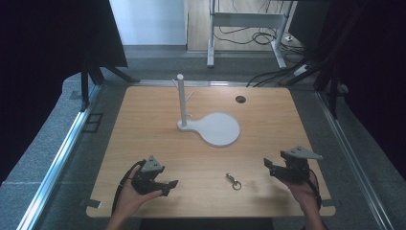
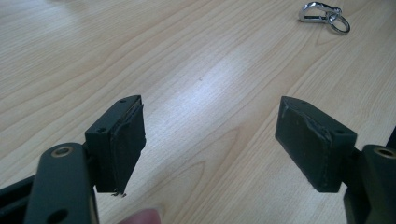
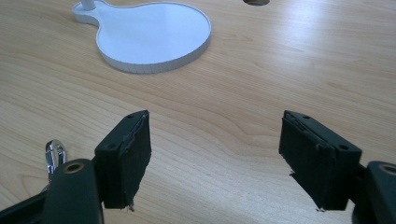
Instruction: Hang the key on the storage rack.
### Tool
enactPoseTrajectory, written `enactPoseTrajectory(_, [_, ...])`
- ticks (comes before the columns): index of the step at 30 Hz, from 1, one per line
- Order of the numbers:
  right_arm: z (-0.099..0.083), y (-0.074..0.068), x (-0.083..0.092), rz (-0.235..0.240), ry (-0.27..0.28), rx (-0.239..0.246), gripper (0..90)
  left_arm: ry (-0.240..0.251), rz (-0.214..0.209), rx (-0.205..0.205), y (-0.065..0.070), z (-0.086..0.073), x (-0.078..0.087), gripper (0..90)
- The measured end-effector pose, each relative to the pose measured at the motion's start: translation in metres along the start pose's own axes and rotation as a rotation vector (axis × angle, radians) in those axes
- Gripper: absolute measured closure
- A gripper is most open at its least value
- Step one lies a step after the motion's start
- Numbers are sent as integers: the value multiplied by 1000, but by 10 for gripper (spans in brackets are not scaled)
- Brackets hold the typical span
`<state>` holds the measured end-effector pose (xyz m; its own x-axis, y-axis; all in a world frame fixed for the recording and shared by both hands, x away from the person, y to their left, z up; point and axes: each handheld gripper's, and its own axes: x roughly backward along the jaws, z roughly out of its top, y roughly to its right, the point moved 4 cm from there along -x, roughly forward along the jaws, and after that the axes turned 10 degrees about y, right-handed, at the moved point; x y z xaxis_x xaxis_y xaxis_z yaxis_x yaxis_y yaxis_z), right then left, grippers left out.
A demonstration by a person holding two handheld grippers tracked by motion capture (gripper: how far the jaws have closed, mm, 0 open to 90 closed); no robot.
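Observation:
A small metal clasp with a key ring (image 1: 233,181) lies on the wooden table (image 1: 143,124) near its front edge, between my two grippers. In the left gripper view the clasp (image 2: 323,15) sits far off at the top right. In the right gripper view its tip (image 3: 54,153) peeks out behind the left jaw. My left gripper (image 1: 172,184) is held low at the front left, open and empty (image 2: 210,140). At the front right my right gripper (image 1: 268,165) is open and empty too (image 3: 215,149). A white stand with a round tray base (image 1: 218,129) and an upright pegged post (image 1: 181,98) stands mid-table.
A dark round hole (image 1: 240,99) sits in the tabletop at the back right. The white tray base (image 3: 154,35) lies ahead of the right gripper. Metal rails run along both table sides, and cables lie on the floor beyond.

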<state>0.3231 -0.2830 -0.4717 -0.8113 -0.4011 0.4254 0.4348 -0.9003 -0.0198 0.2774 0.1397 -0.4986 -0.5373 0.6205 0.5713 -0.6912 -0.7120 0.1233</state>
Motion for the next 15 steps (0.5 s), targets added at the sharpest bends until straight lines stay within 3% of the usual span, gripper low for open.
enactPoseTrajectory(15, [7,4,13,-1,18,30,336,-2,-5,1,1,0,0,247])
